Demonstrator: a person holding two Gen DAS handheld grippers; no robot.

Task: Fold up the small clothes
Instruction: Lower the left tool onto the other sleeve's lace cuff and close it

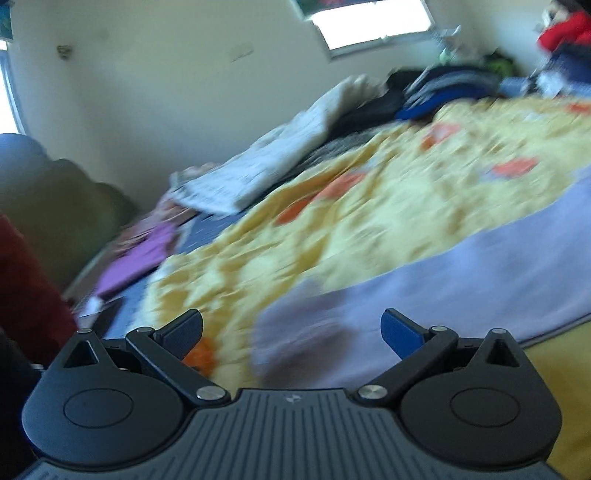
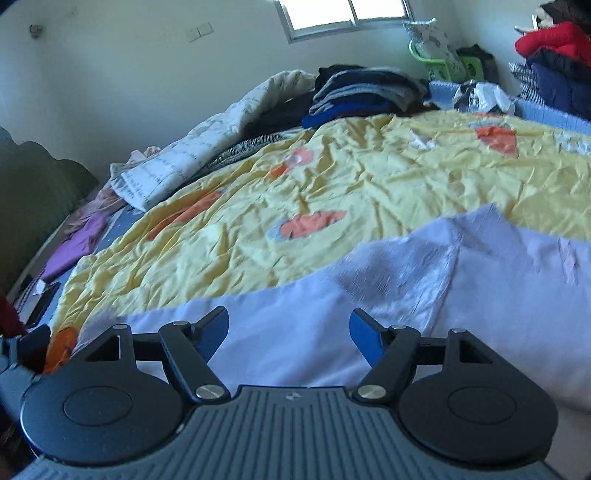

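The lilac garment (image 2: 424,295) lies half-folded on the bed (image 2: 332,177), both the left gripper (image 1: 291,334) and right gripper (image 2: 290,332) spread empty; folded stack (image 2: 362,94) at twelve o'clock.

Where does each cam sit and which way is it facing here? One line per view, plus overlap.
Left wrist: on the left gripper, angled down across the yellow bedspread toward the wall; blurred; open fingers show.
Right wrist: on the right gripper, over the lavender garment, facing the window; open fingers show, nothing between them.
Shared: bedspread, lavender garment, folded clothes stack, white blanket.
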